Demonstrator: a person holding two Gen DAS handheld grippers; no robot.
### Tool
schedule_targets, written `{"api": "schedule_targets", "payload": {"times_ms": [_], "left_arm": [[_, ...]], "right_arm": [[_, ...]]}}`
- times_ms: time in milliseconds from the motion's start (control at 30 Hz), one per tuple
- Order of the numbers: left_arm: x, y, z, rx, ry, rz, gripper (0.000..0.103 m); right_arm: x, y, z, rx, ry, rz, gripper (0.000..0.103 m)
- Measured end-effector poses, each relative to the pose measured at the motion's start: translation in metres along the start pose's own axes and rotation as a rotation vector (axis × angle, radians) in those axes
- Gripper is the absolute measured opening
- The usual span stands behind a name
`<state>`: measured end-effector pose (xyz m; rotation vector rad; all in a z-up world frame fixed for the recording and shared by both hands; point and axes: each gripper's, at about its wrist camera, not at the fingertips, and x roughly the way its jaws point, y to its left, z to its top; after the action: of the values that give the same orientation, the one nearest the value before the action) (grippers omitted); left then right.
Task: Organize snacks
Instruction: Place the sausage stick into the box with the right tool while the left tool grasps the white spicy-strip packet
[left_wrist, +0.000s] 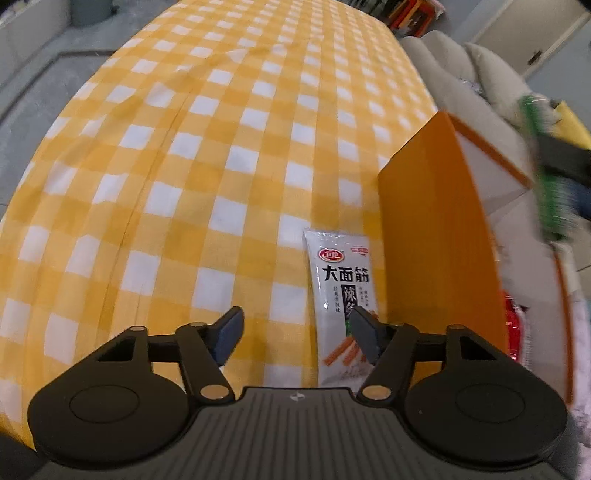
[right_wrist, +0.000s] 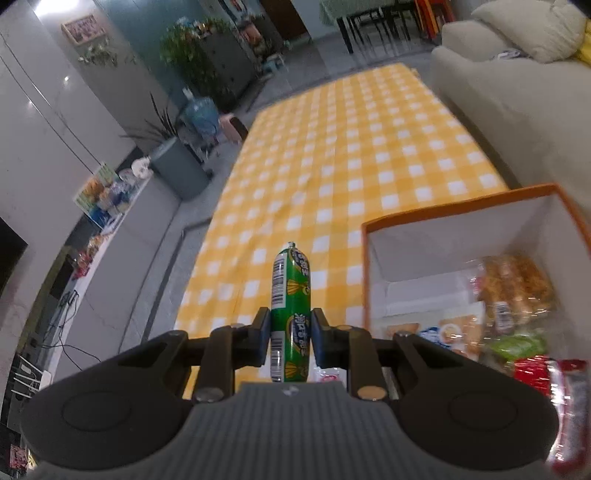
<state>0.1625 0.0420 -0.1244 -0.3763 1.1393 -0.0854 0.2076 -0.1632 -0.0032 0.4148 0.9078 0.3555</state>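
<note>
While the left gripper (left_wrist: 295, 334) hangs over the yellow-and-white checked tablecloth (left_wrist: 207, 155), its two dark fingers stand apart with nothing pressed between them. Only cloth shows in the gap. A white spicy-strip packet (left_wrist: 341, 295) with black Chinese lettering lies flat on the cloth just beside the orange box (left_wrist: 436, 236), and the gripper's right fingertip (left_wrist: 364, 332) overlaps the packet's lower part in the picture; whether it touches the packet I cannot tell. At the right edge of this view the other gripper shows as a dark blur over the open box, carrying a smeared green sausage (left_wrist: 550, 192). Inside the box, low down, a patch of red wrapper (left_wrist: 515, 328) is visible. A beige sofa (left_wrist: 476, 70) stands beyond the table.

From the right wrist view, the right gripper (right_wrist: 290, 328) is clamped on the green sausage (right_wrist: 290, 291): both pads press its sides about midway along, and the stick runs straight out along the fingers, its crimped tip pointing away from the camera, a barcode strip along its left side. It is held in the air above the tablecloth (right_wrist: 351, 155), just left of the orange box (right_wrist: 461, 203). The box is open, with white inner walls, and holds several snacks: a clear bag of brown pastries (right_wrist: 517, 284), a green packet (right_wrist: 521, 345), a red packet (right_wrist: 554, 376) and some pale wrappers. The sofa (right_wrist: 498, 92) lies to the right of the table.
</note>
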Motion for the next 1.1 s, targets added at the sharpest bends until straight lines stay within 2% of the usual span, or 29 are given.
{"api": "schedule_targets", "payload": {"times_ms": [133,267,433,800,867,900,933,967,1000,1033,1100], "left_arm": [[0.015,-0.016,-0.001,0.03,-0.005,0.055,0.075],[0.033,-0.024,-0.004,0.064,0.012,0.092,0.075],[0.039,-0.039,-0.013,0.139,-0.035,0.172,0.08],[0.034,-0.031,-0.009,0.102,-0.038,0.246,0.085],[0.03,-0.029,-0.008,0.103,-0.044,0.292,0.084],[0.03,-0.027,-0.008,0.11,-0.041,0.36,0.069],[0.03,-0.025,-0.01,0.124,-0.049,0.439,0.074],[0.029,-0.02,-0.011,0.137,-0.06,0.445,0.073],[0.026,-0.015,-0.011,0.135,-0.058,0.4,0.066],[0.022,-0.006,-0.011,0.109,-0.037,0.313,0.065],[0.012,0.005,-0.009,0.048,-0.04,0.184,0.066]], "right_arm": [[-0.029,-0.012,-0.007,0.028,-0.029,0.027,0.021],[-0.049,-0.022,-0.013,0.029,-0.065,0.004,0.021],[-0.061,-0.033,-0.013,0.056,-0.09,0.002,0.021],[-0.077,-0.038,-0.014,0.077,-0.107,0.032,0.021],[-0.079,-0.036,-0.015,0.074,-0.109,0.039,0.021],[-0.081,-0.036,-0.015,0.071,-0.112,0.042,0.021],[-0.082,-0.036,-0.015,0.069,-0.115,0.045,0.021],[-0.083,-0.035,-0.015,0.067,-0.117,0.048,0.021],[-0.084,-0.036,-0.015,0.067,-0.12,0.05,0.021],[-0.085,-0.036,-0.015,0.068,-0.122,0.05,0.021],[-0.086,-0.038,-0.015,0.072,-0.126,0.053,0.021]]}}
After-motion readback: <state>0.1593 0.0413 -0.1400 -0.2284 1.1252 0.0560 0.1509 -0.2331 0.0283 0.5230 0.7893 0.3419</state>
